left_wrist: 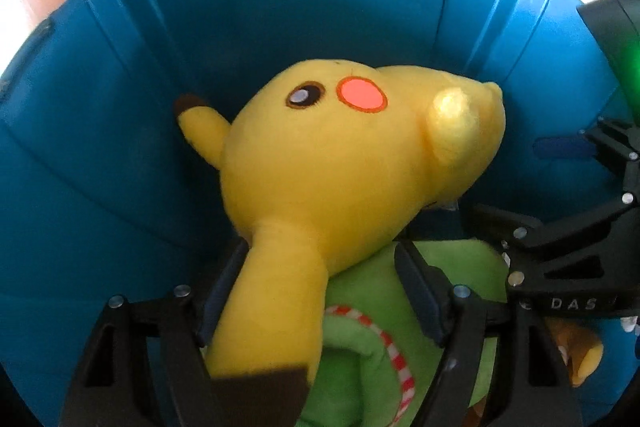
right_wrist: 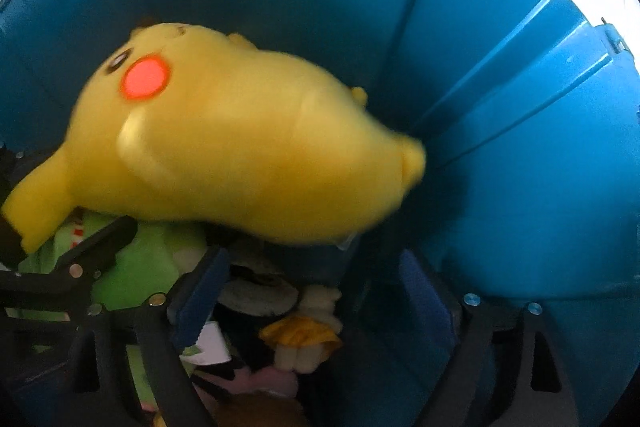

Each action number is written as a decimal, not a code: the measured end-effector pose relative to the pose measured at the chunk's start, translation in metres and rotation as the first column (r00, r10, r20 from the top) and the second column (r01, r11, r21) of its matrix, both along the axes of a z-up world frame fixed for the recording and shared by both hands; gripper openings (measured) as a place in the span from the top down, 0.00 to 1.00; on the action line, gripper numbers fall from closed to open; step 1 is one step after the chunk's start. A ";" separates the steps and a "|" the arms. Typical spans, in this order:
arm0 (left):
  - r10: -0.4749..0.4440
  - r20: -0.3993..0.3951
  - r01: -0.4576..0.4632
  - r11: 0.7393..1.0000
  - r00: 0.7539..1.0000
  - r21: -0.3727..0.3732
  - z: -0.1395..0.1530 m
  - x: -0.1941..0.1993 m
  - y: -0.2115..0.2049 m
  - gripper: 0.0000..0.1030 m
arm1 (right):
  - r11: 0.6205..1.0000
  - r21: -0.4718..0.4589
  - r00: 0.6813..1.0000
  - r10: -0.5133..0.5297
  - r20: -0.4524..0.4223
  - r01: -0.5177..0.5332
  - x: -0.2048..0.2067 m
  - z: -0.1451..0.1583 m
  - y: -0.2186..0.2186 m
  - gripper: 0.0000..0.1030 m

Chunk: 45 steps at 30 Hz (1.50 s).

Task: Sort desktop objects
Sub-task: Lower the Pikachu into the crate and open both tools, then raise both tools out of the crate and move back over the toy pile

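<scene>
Inside the blue bin (left_wrist: pixel 120 107) we judge the yellow plush (left_wrist: pixel 320 167) light and squashy, best pinched by its ear, which lies between the left gripper (left_wrist: pixel 320 291)'s spread fingers (left_wrist: pixel 418 291), while the right gripper (right_wrist: pixel 316 299) gapes empty.

Yellow plush toy (left_wrist: pixel 320 163) soft, matt; blue bin (left_wrist: pixel 120 107) smooth plastic.

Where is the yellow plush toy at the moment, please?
The yellow plush toy lies inside the blue bin, on top of a green plush, its ear between the left hand-held gripper fingers.
</scene>
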<state>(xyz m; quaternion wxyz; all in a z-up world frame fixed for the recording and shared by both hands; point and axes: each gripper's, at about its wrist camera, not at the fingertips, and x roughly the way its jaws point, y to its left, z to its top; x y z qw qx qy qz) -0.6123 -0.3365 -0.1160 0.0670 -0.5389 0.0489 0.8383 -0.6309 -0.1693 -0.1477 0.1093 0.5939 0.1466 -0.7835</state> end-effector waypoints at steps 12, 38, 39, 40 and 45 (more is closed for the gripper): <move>0.061 -0.020 -0.061 0.998 0.998 -0.011 0.051 0.060 -0.012 0.27 | 0.999 -0.048 0.996 0.019 -0.092 -0.023 0.047 0.078 -0.037 0.08; 0.104 -0.208 -0.099 0.994 0.973 0.036 0.116 0.234 0.010 0.27 | 0.989 -0.136 0.936 0.009 -0.353 -0.061 0.256 0.165 0.016 0.00; 0.104 -0.219 -0.098 0.994 0.970 0.040 0.118 0.242 0.014 0.26 | 0.988 -0.139 0.934 0.008 -0.357 -0.062 0.264 0.166 0.021 0.00; 0.105 -0.230 -0.097 0.994 0.968 0.044 0.120 0.251 0.018 0.25 | 0.988 -0.143 0.932 0.007 -0.364 -0.063 0.271 0.167 0.027 0.00; 0.086 -0.283 -0.073 0.996 0.955 0.058 0.130 0.291 0.050 0.24 | 0.981 -0.174 0.915 0.007 -0.403 -0.084 0.307 0.175 0.056 0.00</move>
